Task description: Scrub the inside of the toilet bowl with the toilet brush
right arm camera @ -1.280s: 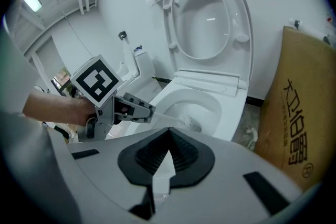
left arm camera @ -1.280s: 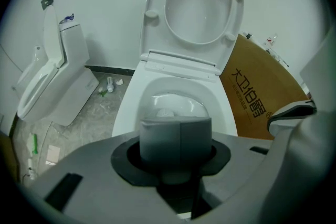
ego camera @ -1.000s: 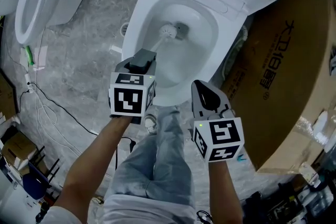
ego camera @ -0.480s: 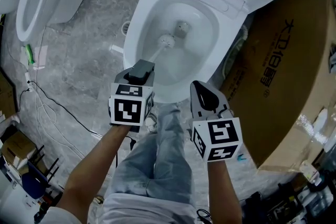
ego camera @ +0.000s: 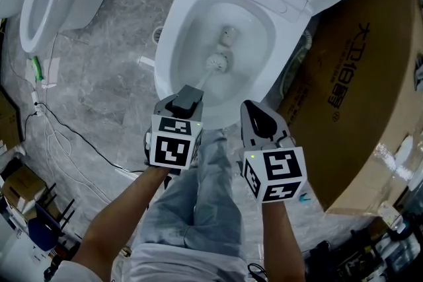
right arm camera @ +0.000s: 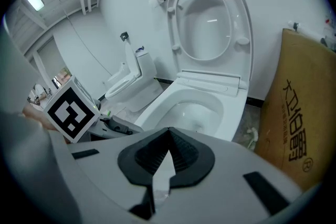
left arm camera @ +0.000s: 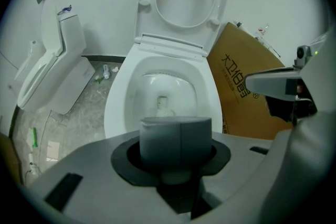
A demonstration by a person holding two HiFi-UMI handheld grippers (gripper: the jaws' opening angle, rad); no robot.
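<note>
The white toilet [ego camera: 173,43] stands open, its seat and lid raised. The toilet brush's white head [ego camera: 217,63] rests inside the bowl on the near slope, just below the drain hole [ego camera: 228,33]. Its shaft runs back to my left gripper [ego camera: 188,98], which is shut on the brush's grey handle [left arm camera: 176,136]. In the left gripper view the brush head [left arm camera: 164,109] shows just above the handle end. My right gripper [ego camera: 255,110] hovers beside the left, over the bowl's front rim, shut with nothing between its fingers. In the right gripper view its jaws [right arm camera: 167,136] meet, with the bowl [right arm camera: 195,107] beyond.
A large cardboard box [ego camera: 360,96] leans close on the toilet's right. A second toilet [ego camera: 39,3] stands at the left on the grey floor, with cables [ego camera: 59,132] and small litter around. The person's legs [ego camera: 198,201] are right below the grippers.
The brush head has slid from beside the drain hole down toward the bowl's near side. My left gripper pulled back and a little right. The right gripper stayed put.
</note>
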